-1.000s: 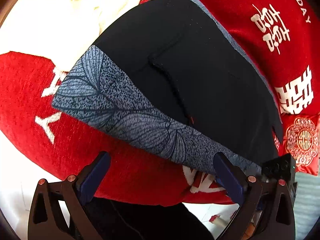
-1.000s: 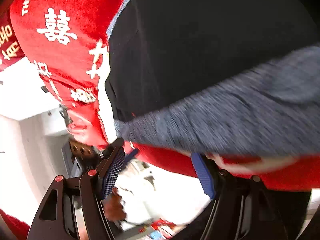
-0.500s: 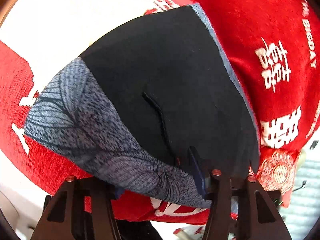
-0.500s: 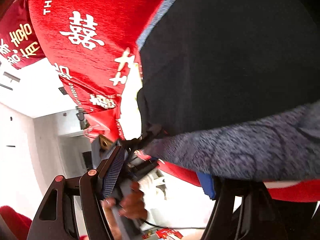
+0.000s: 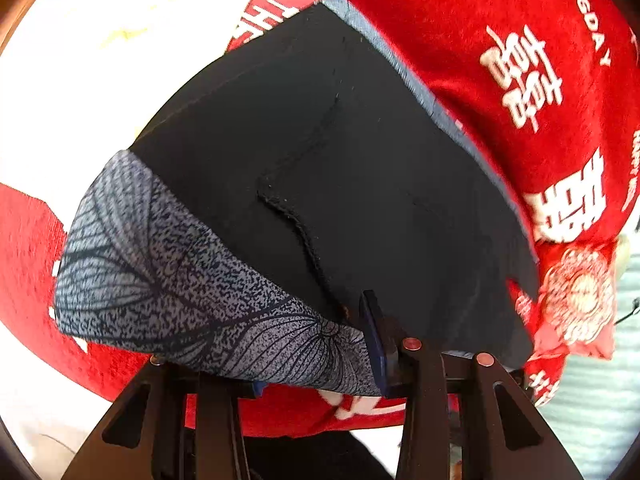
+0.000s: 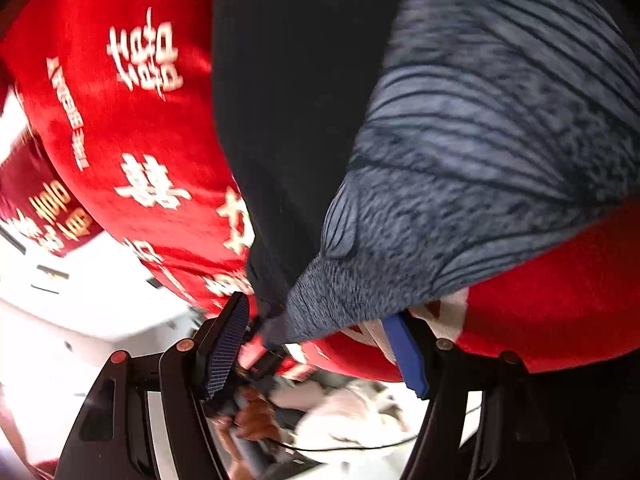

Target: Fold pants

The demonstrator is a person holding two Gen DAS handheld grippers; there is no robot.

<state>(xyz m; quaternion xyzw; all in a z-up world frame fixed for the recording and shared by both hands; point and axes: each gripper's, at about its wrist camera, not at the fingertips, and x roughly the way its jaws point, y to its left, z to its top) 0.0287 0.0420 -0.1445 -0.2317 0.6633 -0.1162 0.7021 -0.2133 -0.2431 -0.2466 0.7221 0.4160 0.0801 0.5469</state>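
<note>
The black pants [image 5: 352,184] with a grey leaf-patterned band [image 5: 168,280] lie on a red cloth with white characters [image 5: 532,80]. My left gripper [image 5: 316,368] is shut on the near edge of the patterned band, which bunches between its fingers. In the right wrist view the pants [image 6: 296,120] and the band [image 6: 472,184] fill the frame. My right gripper [image 6: 320,344] is half open, its jaws either side of the band's lifted corner. The view is blurred.
A white surface [image 5: 100,60] lies beyond the red cloth at the upper left. A red patterned packet [image 5: 576,300] sits at the right edge. The person's hand [image 6: 256,420] shows below the cloth's edge in the right wrist view.
My left gripper has moved in and closed on the patterned band. My right gripper has narrowed and swung around the band's corner, which now lifts off the cloth.
</note>
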